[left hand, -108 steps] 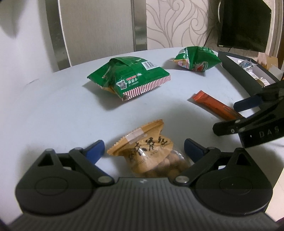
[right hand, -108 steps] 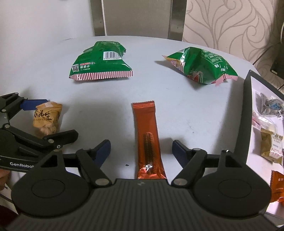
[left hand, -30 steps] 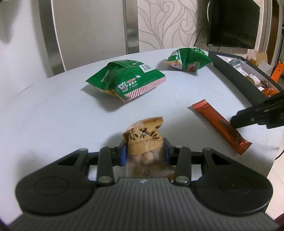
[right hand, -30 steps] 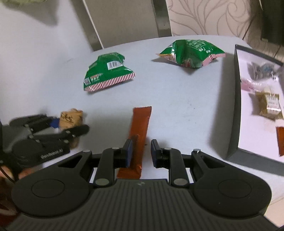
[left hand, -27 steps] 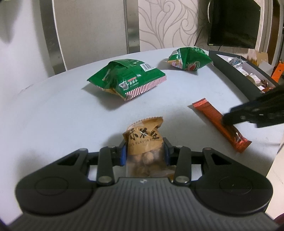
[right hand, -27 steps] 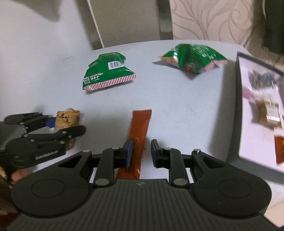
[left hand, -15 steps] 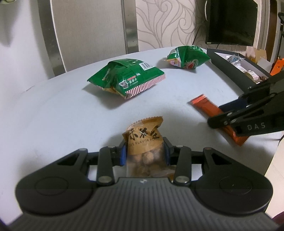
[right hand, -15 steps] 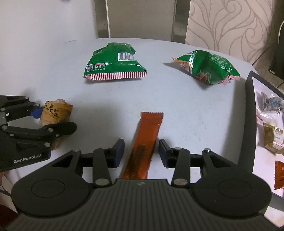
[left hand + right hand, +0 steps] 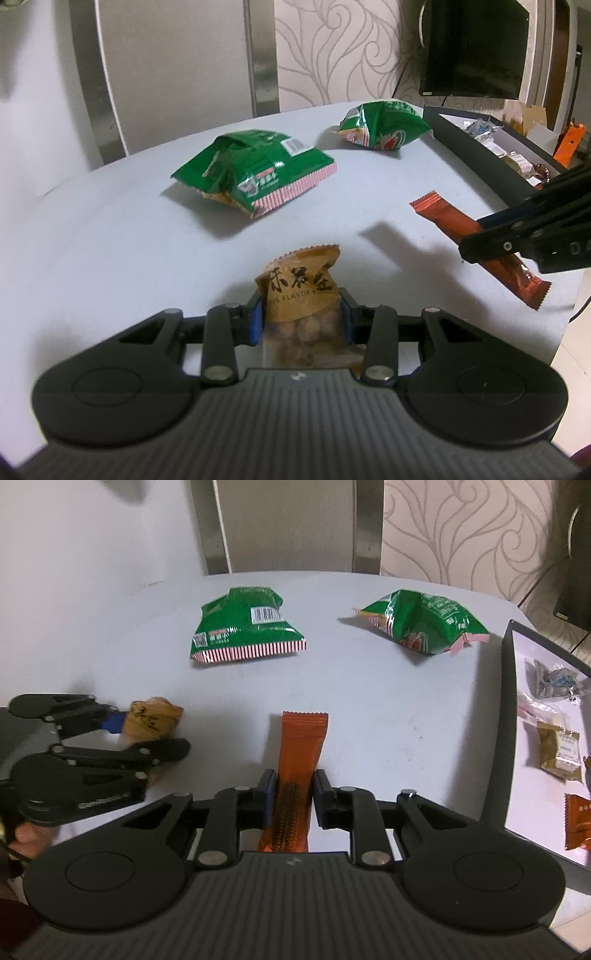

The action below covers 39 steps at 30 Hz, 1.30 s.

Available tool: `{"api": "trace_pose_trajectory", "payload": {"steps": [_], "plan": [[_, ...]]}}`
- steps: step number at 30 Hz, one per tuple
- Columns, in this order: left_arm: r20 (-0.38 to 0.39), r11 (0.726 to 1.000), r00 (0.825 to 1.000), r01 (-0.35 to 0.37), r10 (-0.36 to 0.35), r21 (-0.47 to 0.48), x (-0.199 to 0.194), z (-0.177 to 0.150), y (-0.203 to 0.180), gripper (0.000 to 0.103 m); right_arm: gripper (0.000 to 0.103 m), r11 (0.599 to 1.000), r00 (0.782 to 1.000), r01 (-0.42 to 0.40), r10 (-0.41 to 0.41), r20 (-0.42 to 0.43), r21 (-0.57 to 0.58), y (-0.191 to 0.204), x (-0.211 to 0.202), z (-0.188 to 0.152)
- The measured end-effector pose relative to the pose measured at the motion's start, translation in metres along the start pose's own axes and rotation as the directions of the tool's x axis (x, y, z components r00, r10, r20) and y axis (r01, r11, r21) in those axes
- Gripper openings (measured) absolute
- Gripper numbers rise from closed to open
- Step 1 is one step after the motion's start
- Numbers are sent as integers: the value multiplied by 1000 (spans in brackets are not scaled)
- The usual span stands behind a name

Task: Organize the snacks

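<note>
L gripper (image 9: pixel 301 319) clamped on peanut pouch (image 9: pixel 301 291), R gripper (image 9: pixel 294 797) just closed onto orange bar (image 9: pixel 301 746). Both look light, crinkly, slippery; grip mid-body, not the seal ends.

Two bags (image 9: pixel 246 627) (image 9: pixel 424 624) at table (image 9: pixel 369 701) rear; stick pkt (image 9: pixel 295 768) centre-front, peanut pkt (image 9: pixel 153 720) to its left, box (image 9: pixel 504 716) on right.

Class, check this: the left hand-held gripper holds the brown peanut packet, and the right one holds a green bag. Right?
Not quite. The right hand-held gripper holds the orange stick packet, not a green bag, as the right wrist view shows. The left hand-held gripper does hold the brown peanut packet.
</note>
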<state>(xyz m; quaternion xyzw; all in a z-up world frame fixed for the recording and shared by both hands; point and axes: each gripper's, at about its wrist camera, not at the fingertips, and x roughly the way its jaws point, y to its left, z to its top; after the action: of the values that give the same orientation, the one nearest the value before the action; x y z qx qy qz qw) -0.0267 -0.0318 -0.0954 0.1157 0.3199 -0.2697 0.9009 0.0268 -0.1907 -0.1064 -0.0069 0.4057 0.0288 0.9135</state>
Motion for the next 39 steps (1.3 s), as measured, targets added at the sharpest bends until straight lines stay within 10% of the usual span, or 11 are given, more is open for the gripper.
{"api": "trace_pose_trajectory", "payload": {"steps": [39], "plan": [[180, 974, 967, 149, -180, 170, 22, 137, -170, 43, 25, 970, 971, 89, -135, 199, 224, -155, -133, -14]]}}
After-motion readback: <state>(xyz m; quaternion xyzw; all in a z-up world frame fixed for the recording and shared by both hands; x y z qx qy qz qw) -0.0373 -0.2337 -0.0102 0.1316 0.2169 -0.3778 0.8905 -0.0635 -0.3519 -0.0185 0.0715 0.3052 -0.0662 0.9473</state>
